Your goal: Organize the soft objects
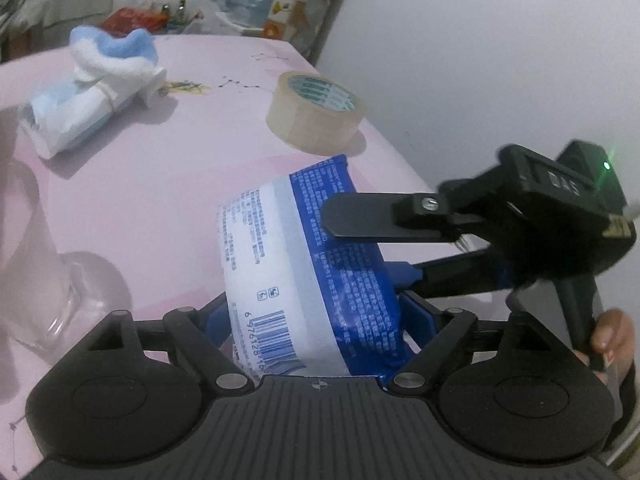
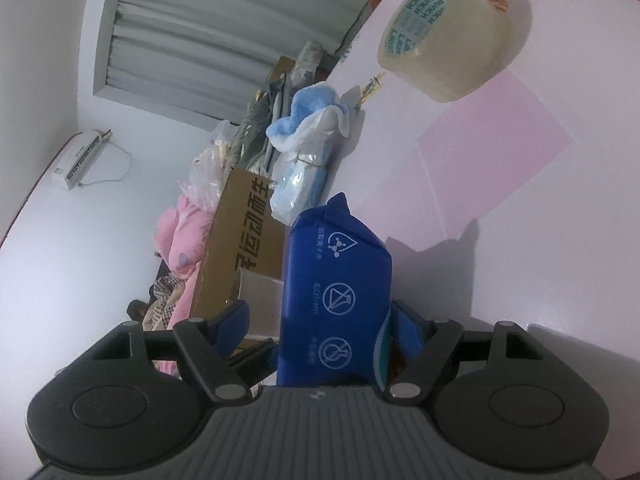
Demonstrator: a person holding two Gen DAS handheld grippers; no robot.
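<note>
Both grippers, left [image 1: 316,312] and right [image 2: 320,316], are clasping my wet-wipes pack [image 1: 308,264] for a handover. I'm lifting it above the desk's [image 1: 140,200] near edge.

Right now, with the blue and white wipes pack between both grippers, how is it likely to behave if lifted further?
The wipes pack looks soft: its film wrapper creases and bulges, so it would probably bend rather than stay stiff. The glossy film may slip in the right gripper. Its flat sides make rolling unlikely, unlike the tape roll behind it.
</note>
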